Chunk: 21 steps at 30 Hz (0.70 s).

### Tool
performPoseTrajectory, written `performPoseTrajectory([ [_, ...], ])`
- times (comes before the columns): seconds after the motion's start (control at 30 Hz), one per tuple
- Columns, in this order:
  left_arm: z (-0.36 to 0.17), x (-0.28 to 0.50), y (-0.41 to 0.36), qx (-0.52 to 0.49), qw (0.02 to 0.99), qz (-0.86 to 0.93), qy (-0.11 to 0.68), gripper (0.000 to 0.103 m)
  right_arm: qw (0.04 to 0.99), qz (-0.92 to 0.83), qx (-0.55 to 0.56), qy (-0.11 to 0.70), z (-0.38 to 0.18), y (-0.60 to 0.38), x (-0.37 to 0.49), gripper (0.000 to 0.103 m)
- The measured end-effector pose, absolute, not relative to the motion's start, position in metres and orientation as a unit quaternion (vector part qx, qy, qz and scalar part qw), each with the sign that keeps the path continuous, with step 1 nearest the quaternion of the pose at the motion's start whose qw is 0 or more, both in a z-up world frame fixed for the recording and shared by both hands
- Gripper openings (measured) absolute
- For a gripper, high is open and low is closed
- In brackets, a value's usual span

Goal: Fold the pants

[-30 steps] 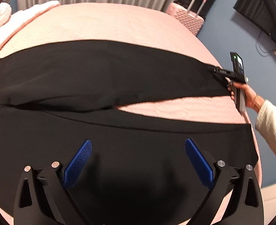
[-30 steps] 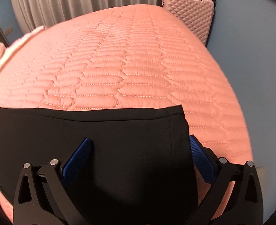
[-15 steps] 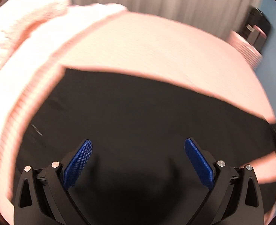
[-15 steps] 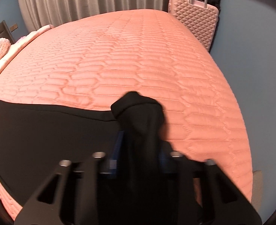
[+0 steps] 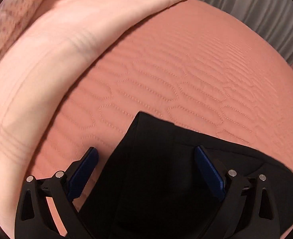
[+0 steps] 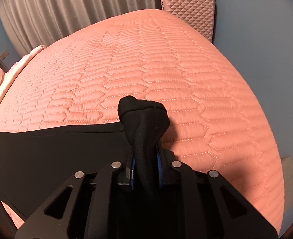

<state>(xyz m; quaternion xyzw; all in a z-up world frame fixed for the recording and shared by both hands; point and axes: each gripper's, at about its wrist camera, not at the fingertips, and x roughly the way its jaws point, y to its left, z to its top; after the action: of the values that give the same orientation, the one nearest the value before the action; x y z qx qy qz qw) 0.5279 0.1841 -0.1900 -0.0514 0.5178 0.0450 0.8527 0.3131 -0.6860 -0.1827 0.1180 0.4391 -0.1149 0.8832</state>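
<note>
Black pants [image 5: 158,171] lie flat on a pink quilted bed. In the left wrist view my left gripper [image 5: 146,169] is open, its blue pads on either side of a corner of the pants, which points away between the fingers. In the right wrist view my right gripper [image 6: 145,171] is shut on a bunched end of the pants [image 6: 144,119], which sticks up past the fingertips. The rest of that leg [image 6: 56,151] spreads flat to the left.
The quilted bedspread [image 6: 156,63] fills both views. A pale pink folded blanket [image 5: 46,63] curves along the left in the left wrist view. A pink suitcase [image 6: 188,8] stands past the bed's far corner. Grey curtains [image 6: 56,12] hang behind.
My right gripper closed on the pants' leg end and bunched it up. My left gripper swung left from mid-pants to a corner near the pale blanket, staying open.
</note>
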Motion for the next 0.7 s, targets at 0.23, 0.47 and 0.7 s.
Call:
performPoseTrajectory([
  [0.23,-0.163,0.503,0.181,-0.086,0.872,0.028,0.481,0.01,0.902,-0.107,0.115,0.401,-0.152,-0.671,0.288,0.005],
  [0.47,-0.069,0.409,0.177,-0.09,0.907,-0.038,0.41,0.009,0.931,-0.051,0.128,0.338,-0.078,-0.65,0.212,0.004],
  [0.7,-0.001,0.27,0.188,-0.107,0.92,-0.088,0.367,0.009,0.953,0.022,0.086,0.288,-0.006,-0.621,0.087,0.004],
])
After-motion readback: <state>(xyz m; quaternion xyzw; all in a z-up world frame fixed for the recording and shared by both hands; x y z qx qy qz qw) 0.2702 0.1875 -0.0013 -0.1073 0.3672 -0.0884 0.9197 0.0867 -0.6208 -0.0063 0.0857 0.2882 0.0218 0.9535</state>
